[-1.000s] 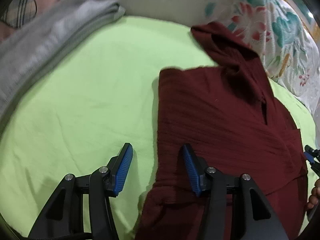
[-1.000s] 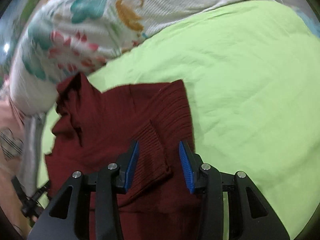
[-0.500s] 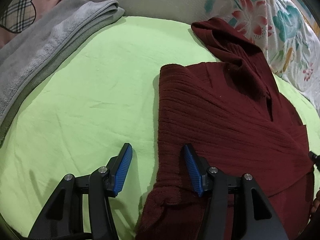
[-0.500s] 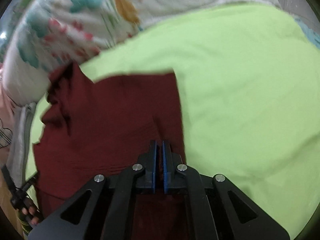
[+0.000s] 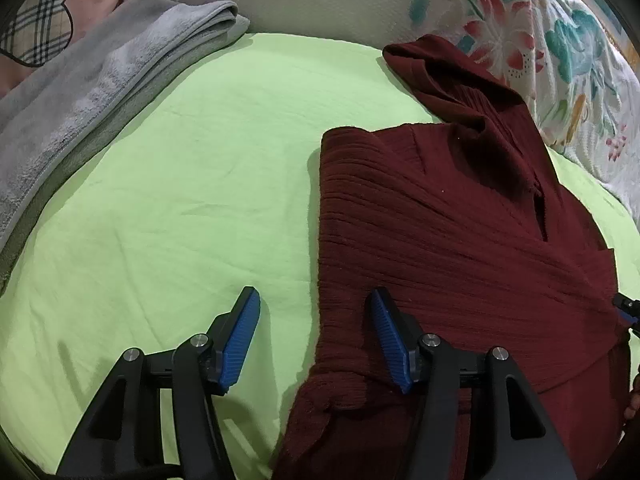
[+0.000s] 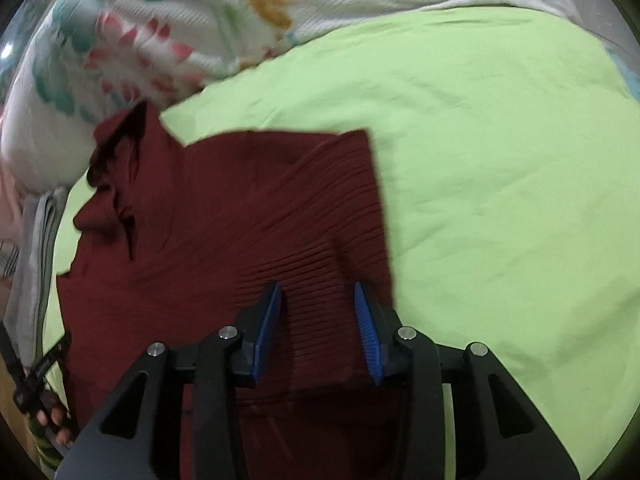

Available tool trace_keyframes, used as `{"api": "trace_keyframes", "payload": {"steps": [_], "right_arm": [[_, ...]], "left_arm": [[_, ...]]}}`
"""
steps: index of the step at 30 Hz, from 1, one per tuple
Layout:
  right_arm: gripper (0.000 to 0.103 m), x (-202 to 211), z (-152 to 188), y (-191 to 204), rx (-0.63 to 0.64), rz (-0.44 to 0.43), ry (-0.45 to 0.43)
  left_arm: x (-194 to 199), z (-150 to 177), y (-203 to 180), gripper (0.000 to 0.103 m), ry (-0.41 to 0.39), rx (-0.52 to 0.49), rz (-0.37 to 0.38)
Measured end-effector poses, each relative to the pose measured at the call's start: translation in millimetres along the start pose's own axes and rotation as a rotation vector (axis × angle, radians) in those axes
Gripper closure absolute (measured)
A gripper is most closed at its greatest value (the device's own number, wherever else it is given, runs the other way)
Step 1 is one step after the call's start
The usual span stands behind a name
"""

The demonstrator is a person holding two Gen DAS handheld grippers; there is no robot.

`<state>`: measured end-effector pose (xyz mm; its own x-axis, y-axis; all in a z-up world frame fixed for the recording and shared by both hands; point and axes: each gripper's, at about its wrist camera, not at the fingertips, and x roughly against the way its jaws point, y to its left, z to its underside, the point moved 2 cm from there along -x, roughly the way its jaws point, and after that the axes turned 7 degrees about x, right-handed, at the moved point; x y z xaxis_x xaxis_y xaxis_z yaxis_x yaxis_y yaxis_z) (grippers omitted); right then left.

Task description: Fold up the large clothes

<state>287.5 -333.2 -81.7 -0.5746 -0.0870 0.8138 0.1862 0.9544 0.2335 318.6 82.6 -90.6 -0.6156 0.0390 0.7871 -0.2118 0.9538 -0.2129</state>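
While both hand-held grippers (image 5: 314,328) (image 6: 318,318) spread wider, empty, over maroon sweater (image 5: 440,240), grey towel (image 5: 100,80), floral quilt (image 6: 180,32) beside.

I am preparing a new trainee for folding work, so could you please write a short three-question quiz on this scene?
1. What colour is the bed sheet beneath the dark red ribbed knit sweater?
2. True or false: the folded grey towel lies on top of the sweater.
3. The right hand-held gripper has what between its blue pads? A) towel B) sweater C) the floral quilt

Key: 1. Light green. 2. False; it lies apart, along the sheet's edge. 3. B; its jaws are opening, not pinching.
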Motion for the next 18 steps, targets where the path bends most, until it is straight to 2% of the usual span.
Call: {"api": "trace_keyframes", "payload": {"steps": [2,4,7,10,13,18], "right_arm": [[0.063,12.2,-2.3,-0.4,-0.015,0.026,-0.042],[0.063,19.8,-8.6,6.3,-0.016,-0.077,-0.075],[0.063,16.0,-24.7,27.3,0.043,-0.135,-0.076],[0.063,8.9,-49.0,53.2,0.089,-0.207,-0.092],[0.061,1.6,-74.1,86.5,0.159,-0.265,-0.132],[0.050,-25.8,-118.6,135.9,0.262,-0.281,-0.123]], "left_arm": [[3.9,-0.5,-0.3,0.045,0.007,0.006,0.006],[11.9,-4.0,-4.3,0.045,0.029,0.020,0.066],[22.2,-14.5,-17.5,0.045,0.040,0.026,0.135],[30.3,-36.8,-36.2,0.044,0.019,0.018,0.194],[25.0,-70.5,-53.8,0.044,-0.005,0.011,0.191],[-5.8,-132.4,-71.4,0.044,-0.016,0.000,0.171]]}}
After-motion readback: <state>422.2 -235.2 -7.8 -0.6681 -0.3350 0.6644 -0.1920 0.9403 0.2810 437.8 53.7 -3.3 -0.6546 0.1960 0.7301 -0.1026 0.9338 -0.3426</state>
